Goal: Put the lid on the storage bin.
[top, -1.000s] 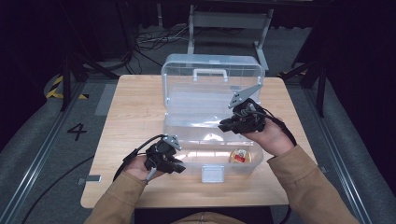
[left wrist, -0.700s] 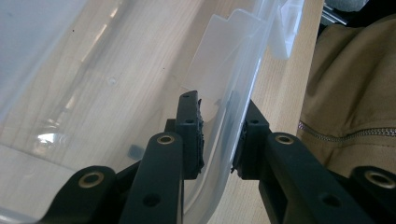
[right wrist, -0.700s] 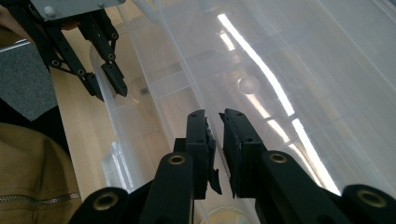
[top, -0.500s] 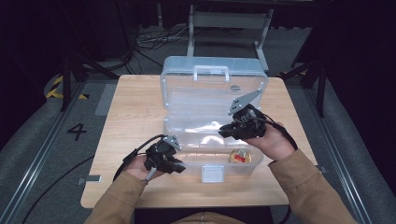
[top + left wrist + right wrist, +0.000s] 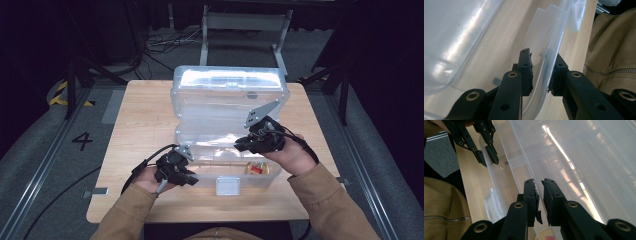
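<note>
A clear plastic box [image 5: 200,150] stands on the wooden table [image 5: 145,125] with its lid [image 5: 227,92] swung up behind it. My left gripper [image 5: 192,177] is at the box's front left corner. In the left gripper view its jaws [image 5: 541,72] straddle the front wall [image 5: 554,42], one inside and one outside, pads against it. My right gripper [image 5: 240,145] hangs over the box's open right half. Its own jaws [image 5: 541,187] are a narrow slit apart with nothing between them. A small red and yellow item [image 5: 256,169] lies in the front right compartment.
The box's white latch [image 5: 227,186] sticks out at the front edge, near the person's tan sleeves. A metal stand [image 5: 245,25] and cables lie on the floor beyond the table. Bare wood shows left of the box.
My right gripper has come down and toward the person, from beside the lid to over the box's interior. The left gripper and the box have stayed put.
</note>
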`<state>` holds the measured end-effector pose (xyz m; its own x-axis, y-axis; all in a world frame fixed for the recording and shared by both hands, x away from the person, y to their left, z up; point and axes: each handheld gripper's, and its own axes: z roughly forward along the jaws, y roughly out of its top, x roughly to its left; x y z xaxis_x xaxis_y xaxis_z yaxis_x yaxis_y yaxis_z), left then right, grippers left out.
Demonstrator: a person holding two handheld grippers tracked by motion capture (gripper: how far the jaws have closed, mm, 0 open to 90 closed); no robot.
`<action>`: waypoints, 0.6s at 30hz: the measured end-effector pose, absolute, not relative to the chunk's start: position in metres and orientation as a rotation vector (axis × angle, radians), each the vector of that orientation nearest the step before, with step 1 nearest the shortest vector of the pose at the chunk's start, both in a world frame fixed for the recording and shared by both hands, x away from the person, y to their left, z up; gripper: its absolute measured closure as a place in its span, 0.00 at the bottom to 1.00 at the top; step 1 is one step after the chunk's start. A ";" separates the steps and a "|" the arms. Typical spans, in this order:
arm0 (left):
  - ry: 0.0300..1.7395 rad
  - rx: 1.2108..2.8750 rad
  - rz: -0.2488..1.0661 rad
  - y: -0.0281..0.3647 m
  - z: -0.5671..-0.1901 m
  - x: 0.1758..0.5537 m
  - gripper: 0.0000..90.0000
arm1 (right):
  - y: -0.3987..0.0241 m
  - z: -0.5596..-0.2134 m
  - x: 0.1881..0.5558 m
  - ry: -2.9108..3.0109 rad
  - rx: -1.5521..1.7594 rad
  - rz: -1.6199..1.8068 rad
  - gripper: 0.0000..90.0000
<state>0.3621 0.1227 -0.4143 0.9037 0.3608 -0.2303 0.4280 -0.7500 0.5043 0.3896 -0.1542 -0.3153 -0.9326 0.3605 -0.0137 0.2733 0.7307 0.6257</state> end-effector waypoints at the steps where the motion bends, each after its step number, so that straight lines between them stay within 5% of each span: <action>1: 0.565 2.500 -0.158 0.123 -0.414 0.362 0.84 | -0.154 -0.315 0.389 2.796 0.518 0.979 0.90; 18: 0.579 2.546 -0.146 0.122 -0.409 0.362 0.83 | -0.154 -0.316 0.388 2.783 0.512 0.981 0.89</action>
